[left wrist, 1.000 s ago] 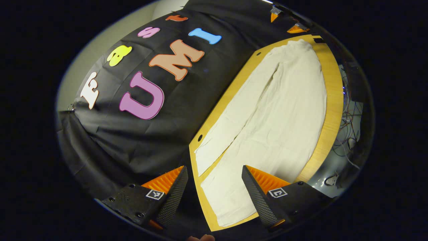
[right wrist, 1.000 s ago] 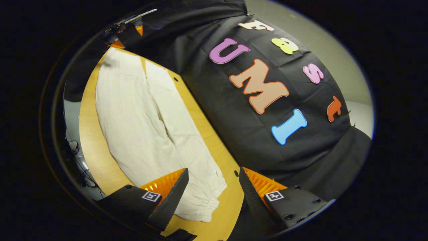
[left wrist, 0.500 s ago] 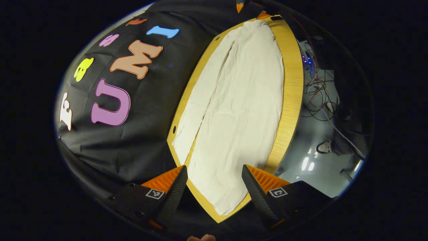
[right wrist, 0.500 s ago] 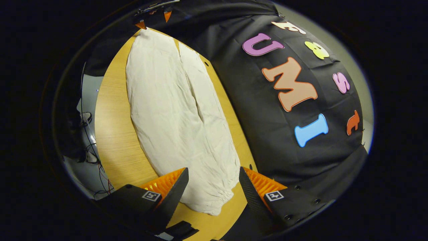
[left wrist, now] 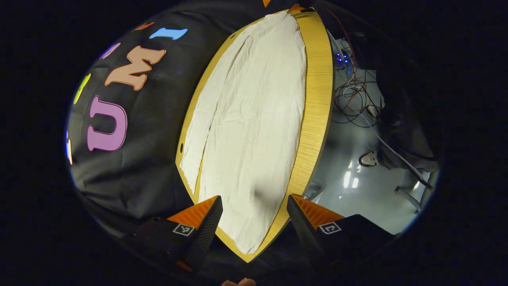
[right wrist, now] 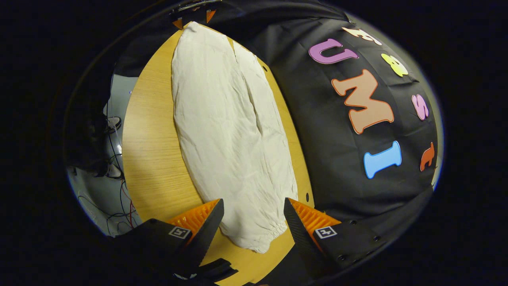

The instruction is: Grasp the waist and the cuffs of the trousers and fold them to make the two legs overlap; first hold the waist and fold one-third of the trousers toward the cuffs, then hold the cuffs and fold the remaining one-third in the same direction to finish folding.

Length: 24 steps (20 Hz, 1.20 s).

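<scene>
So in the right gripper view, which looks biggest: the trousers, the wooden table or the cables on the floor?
1. Wooden table; its bare part alone looks about level with the trousers.
2. Trousers.
3. Cables, smallest, though farther off.

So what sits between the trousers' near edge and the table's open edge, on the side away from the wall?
In the right gripper view, nothing: a bare strip of wooden table runs alongside the trousers.

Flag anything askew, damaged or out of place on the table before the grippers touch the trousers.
Nothing stands out. The trousers lie flat along the wooden table, lightly creased, one leg partly over the other. The left gripper and right gripper are open, apart from the cloth. Loose cables lie on the floor beside the table.
</scene>
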Available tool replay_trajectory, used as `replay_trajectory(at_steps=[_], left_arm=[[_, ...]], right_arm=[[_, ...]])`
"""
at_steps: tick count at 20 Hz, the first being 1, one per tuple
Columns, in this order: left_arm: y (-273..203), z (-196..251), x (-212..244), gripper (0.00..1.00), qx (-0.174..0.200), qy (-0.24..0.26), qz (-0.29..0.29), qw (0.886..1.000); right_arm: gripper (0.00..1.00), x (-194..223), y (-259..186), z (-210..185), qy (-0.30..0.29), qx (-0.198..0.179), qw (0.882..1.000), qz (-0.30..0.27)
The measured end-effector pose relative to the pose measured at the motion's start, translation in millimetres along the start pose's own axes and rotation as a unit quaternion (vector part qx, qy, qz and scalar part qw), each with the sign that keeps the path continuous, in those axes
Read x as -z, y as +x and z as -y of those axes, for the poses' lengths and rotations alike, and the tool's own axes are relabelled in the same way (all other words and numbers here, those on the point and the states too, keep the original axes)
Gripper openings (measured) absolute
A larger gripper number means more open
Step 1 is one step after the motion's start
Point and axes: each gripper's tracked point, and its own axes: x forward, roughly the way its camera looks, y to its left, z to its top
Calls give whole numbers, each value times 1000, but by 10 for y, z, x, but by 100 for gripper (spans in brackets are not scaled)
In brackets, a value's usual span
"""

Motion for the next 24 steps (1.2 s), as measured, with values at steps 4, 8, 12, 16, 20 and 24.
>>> replay_trajectory(at_steps=[4, 8, 12, 16, 20, 24], left_arm=[[53, -23, -2, 97, 0, 3, -1, 1000], [76, -5, -10, 96, 4, 9, -2, 1000], [111, -36, 4, 94, 3, 16, -5, 1000], [238, -139, -21, 92, -5, 26, -6, 1000], [374, -273, -44, 92, -26, 34, -9, 999], [498, -188, -12, 71, -3, 22, -26, 999]], right_arm=[[98, 72, 24, -88, -24, -20, 999, -11], [99, 197, 27, -160, -47, -45, 998, -22], [98, 311, 100, -225, -76, -49, 995, -36], [95, 299, 231, -160, -83, -36, 995, -38], [91, 287, 366, -151, -92, -29, 994, -47], [51, 293, 455, -248, -96, -39, 993, -56]])
